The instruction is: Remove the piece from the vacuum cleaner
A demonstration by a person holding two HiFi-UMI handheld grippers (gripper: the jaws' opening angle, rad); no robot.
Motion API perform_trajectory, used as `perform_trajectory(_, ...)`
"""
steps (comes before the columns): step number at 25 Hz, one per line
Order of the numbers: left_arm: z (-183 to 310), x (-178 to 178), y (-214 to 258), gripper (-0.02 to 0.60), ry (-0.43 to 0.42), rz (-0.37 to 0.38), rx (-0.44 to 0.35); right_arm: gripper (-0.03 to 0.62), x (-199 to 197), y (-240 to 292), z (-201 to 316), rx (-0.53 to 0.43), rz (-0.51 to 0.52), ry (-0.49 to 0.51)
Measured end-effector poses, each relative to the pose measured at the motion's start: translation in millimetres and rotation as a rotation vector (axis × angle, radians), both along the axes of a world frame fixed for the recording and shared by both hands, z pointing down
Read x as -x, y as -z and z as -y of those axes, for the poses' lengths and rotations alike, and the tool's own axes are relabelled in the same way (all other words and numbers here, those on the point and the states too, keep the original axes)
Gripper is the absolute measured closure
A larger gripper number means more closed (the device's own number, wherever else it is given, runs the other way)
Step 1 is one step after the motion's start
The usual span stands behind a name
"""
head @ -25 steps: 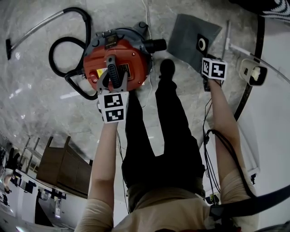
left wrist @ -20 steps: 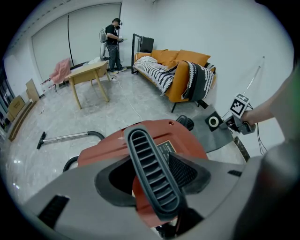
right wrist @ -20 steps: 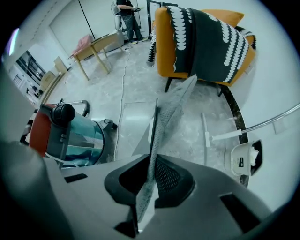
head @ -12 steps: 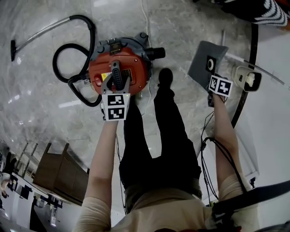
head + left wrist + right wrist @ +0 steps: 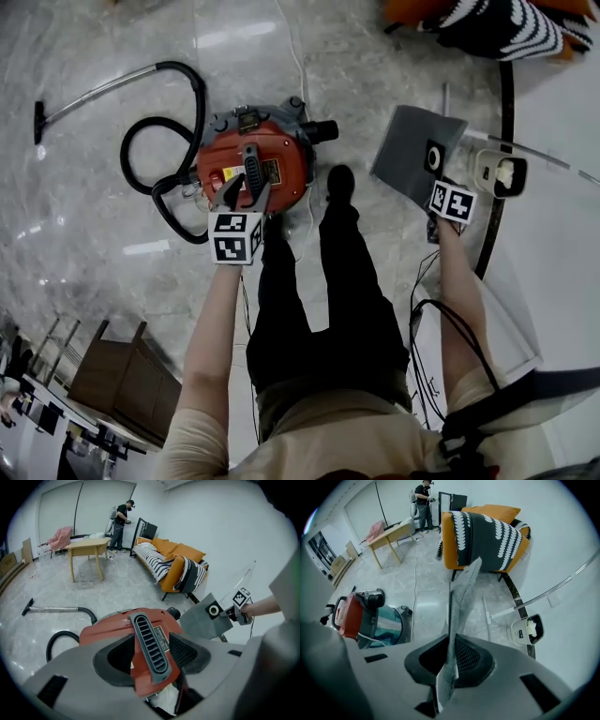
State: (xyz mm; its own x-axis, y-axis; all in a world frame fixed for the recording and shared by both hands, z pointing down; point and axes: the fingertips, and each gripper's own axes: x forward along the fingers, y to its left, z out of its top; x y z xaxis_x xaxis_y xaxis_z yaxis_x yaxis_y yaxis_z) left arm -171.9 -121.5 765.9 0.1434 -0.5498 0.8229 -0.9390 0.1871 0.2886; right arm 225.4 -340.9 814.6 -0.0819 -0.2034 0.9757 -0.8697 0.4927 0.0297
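The right gripper is pinching the grey filter bag between its 2 nearly closed jaws, holding it well clear of the vacuum cleaner. The left gripper is clamping the lid's ribbed handle, probably steadying the canister, while the hose is curling beyond.

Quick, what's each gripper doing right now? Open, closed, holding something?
Left gripper: closed on the vacuum handle.
Right gripper: closed on the grey bag.
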Motion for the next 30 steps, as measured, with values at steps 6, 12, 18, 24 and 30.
perform_trajectory(6, -17, 2, 31, 0.362, 0.011, -0.032, -0.063, 0.572, 20, 34, -33, 0.021, 0.057, -0.023)
perform_trajectory(12, -36, -14, 66, 0.362, 0.007, -0.135, -0.061, 0.572, 27, 77, -67, 0.02, 0.038, 0.033)
perform_trajectory(18, -62, -6, 98, 0.364, -0.025, -0.147, -0.07, 0.572, 55, 107, -99, 0.053, 0.082, -0.017)
perform_trajectory(24, -70, 11, 150, 0.364, -0.087, -0.089, -0.089, 0.571, 78, 176, -100, 0.015, 0.192, -0.087)
perform_trajectory(30, -86, 24, 207, 0.364, -0.169, -0.011, -0.12, 0.571, 112, 231, -96, -0.049, 0.326, -0.167)
